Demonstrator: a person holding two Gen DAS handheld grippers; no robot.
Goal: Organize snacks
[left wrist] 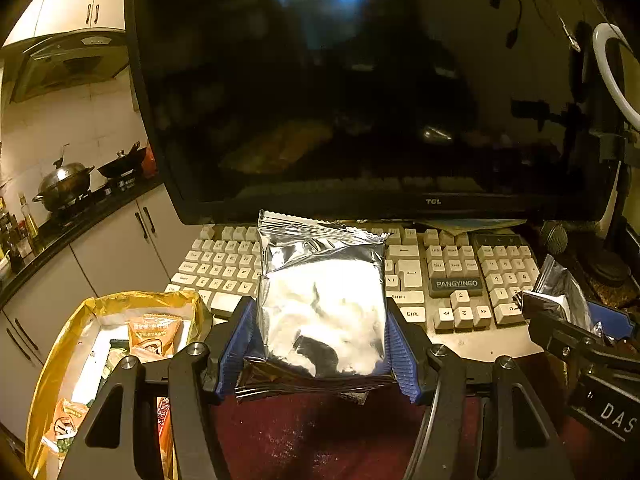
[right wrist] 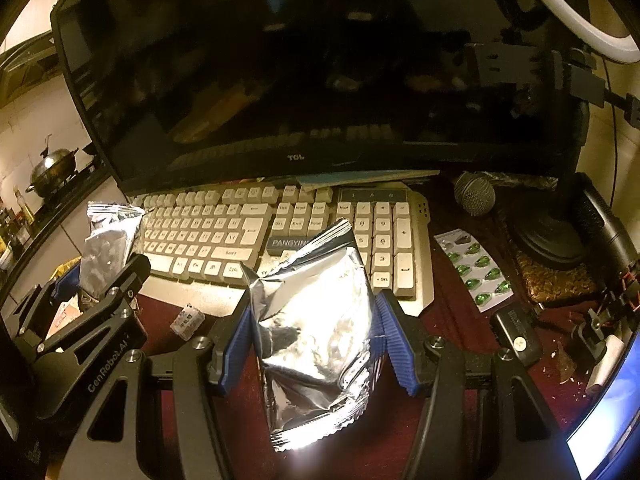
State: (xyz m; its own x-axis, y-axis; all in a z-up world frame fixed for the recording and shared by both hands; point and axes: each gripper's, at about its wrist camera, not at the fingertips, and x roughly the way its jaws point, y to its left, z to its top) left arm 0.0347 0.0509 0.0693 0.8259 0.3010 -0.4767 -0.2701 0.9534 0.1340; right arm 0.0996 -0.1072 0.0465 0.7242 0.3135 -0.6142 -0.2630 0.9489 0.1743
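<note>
Crinkled silver foil snack packs (left wrist: 324, 304) (right wrist: 316, 332), one clamped in ea. hand-held gripper (left wrist: 322, 344) (right wrist: 314, 344), L & R.

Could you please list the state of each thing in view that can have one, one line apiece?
Left gripper: shut on a silver foil snack packet, sealed, upright.
Right gripper: shut on a second silver foil packet, sealed, crumpled, tilted.
Gold snack bag: open, orange packets inside.
TCL monitor: off, dark.
Pill blister: partly emptied.
Ring light: unlit.
</note>
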